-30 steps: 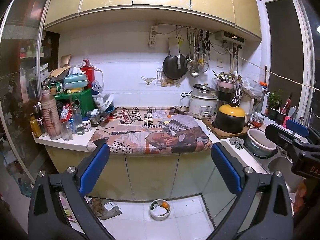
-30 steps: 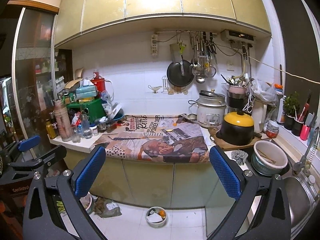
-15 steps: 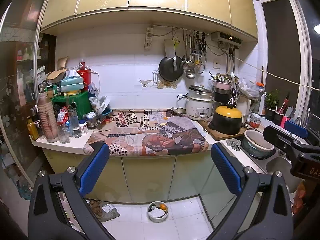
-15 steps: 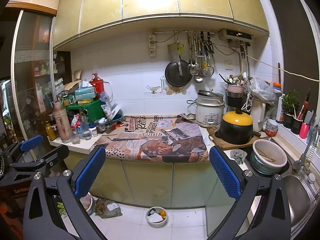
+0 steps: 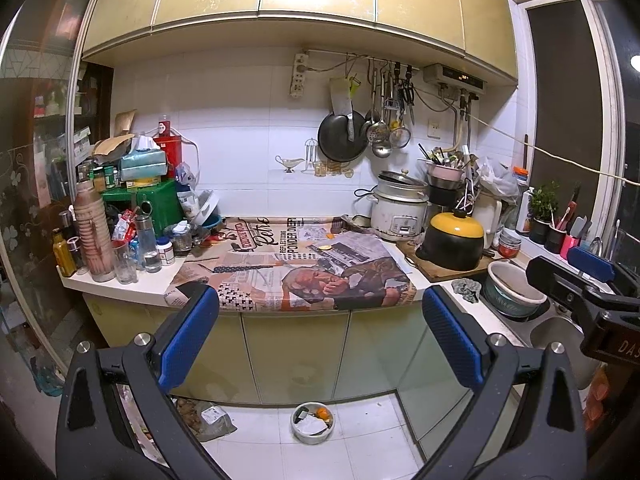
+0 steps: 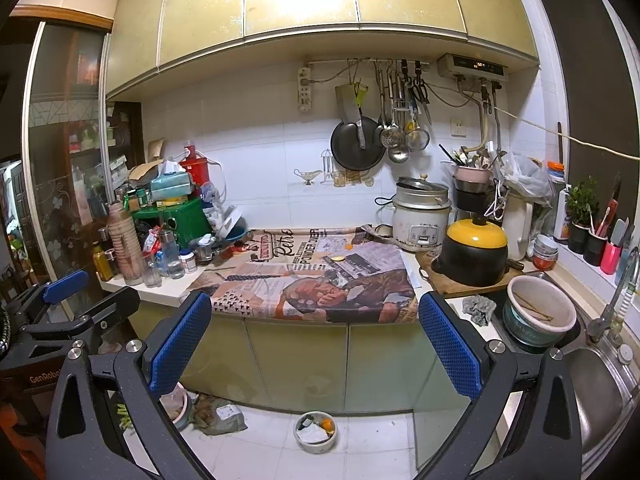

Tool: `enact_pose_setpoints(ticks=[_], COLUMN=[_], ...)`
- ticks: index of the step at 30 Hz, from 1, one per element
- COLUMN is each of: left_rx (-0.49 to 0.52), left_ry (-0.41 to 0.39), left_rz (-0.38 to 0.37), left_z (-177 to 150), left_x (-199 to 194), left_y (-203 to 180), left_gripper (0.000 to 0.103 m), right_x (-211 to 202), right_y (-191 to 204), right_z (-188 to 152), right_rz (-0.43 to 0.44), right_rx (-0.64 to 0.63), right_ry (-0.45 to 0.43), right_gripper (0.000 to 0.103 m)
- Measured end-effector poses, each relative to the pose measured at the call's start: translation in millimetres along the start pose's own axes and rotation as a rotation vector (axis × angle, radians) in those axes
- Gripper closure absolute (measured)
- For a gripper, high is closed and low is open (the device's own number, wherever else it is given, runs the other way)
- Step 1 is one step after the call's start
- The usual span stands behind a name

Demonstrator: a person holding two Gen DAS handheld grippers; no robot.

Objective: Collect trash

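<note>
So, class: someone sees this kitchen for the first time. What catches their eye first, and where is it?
Probably the printed newspaper spread over the middle of the counter, then the yellow-lidded black pot on a board to its right. On the floor below sits a small bowl of scraps, framed by each gripper's open blue fingers.

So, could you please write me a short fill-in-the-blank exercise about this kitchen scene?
1. The black pot on the wooden board has a ___ lid.
2. The small bowl of scraps stands on the ___.
3. Both the left claw and the right claw are ___.
4. The frying pan hangs on the ___.

Missing words: yellow; floor; open; wall
</note>
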State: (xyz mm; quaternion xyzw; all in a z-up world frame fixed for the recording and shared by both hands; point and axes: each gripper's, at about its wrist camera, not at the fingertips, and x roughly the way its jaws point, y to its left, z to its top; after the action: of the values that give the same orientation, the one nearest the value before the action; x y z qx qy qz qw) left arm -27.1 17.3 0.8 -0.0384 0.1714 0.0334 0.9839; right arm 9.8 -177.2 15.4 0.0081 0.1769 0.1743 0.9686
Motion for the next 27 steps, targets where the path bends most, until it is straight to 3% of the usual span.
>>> enact_pose_setpoints(ticks=[20, 27], left_rx=[-0.001, -0.004], left_ry=[0.013, 0.026], left_rz=[-0.023, -0.019], left_z=[-0.3, 3.7], left_x=[18.0, 39.5], left_y=[-5.8, -5.4], left_gripper=[0.001, 0.001], right_x=[1.9, 24.7], right_y=[2.7, 5.1], right_z=[1.1, 6.0], right_rz=[-0.001, 0.002], right_rx=[0.004, 0.014], right_ry=[0.021, 0.041], right_gripper=[0.000, 0.000])
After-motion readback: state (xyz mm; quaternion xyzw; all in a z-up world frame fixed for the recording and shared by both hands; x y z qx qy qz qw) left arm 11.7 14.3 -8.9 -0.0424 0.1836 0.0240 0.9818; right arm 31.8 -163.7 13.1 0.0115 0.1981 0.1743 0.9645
